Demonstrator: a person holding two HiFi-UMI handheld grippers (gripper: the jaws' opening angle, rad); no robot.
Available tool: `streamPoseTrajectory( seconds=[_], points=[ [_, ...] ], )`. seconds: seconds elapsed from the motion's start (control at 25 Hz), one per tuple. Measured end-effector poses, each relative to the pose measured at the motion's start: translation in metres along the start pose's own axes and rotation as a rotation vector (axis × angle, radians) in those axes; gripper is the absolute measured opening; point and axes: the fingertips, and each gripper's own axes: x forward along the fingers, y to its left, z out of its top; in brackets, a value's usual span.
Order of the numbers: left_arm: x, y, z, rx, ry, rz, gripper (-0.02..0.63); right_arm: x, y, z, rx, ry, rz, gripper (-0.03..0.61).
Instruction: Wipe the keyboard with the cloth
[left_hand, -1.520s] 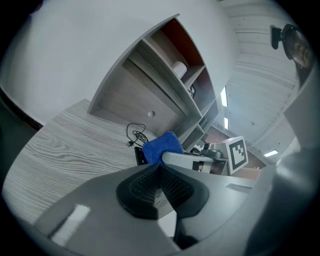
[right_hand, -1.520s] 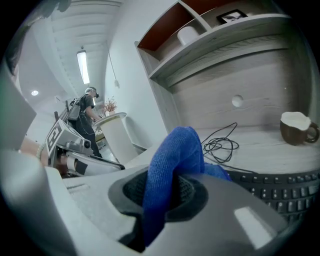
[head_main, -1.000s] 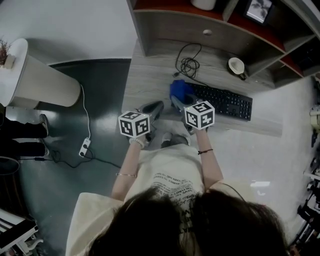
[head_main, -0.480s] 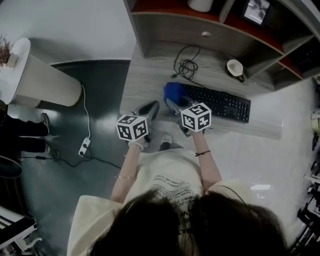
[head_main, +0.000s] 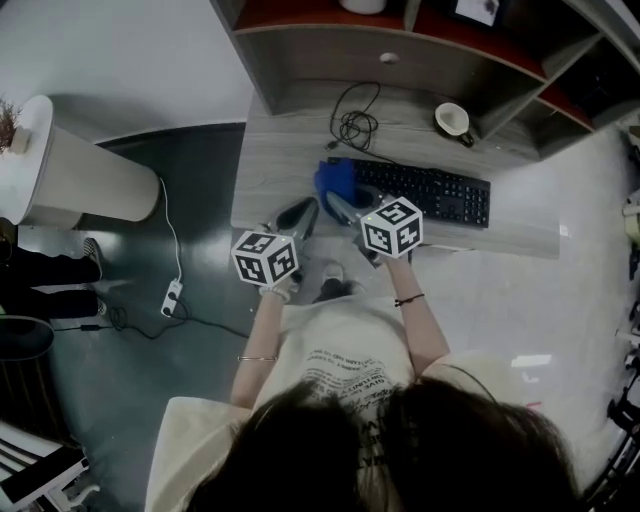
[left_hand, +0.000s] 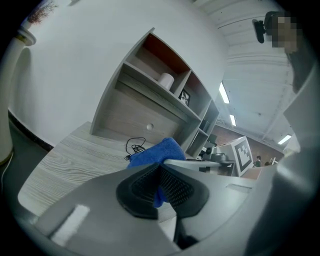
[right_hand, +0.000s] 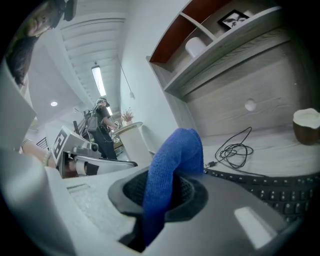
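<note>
While I watch, right gripper (right_hand: 165, 195): fingers pinching the blue cloth (right_hand: 175, 150) at the left end of the keyboard (head_main: 430, 192).
Left gripper (left_hand: 160, 187): fingers pressed together, empty, over the front edge of the desk (head_main: 270, 180).
Keyboard: along that front edge.

One black rectangular plastic keyboard (head_main: 425, 193), one blue fabric cloth (head_main: 335, 182), one coiled black cable (head_main: 350, 122). Two grey handheld tools: left gripper (head_main: 298, 215), right gripper (head_main: 343, 205). One round white cup (head_main: 452, 119), one white power strip (head_main: 172, 296).
</note>
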Motion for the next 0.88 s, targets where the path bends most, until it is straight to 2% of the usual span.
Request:
streamPoseTrajectory(
  seconds=[0.48,0.88],
  points=[
    [-0.001,-0.025,0.017,0.061,-0.062,-0.010,-0.012,-0.030,0.013,0.022,-0.079,-0.076,0.034,0.058],
    [-0.011,-0.049,0.031,0.134,-0.123,-0.008,-0.012,-0.062,0.013,0.039,-0.124,-0.160,-0.001,0.058]
  ],
)
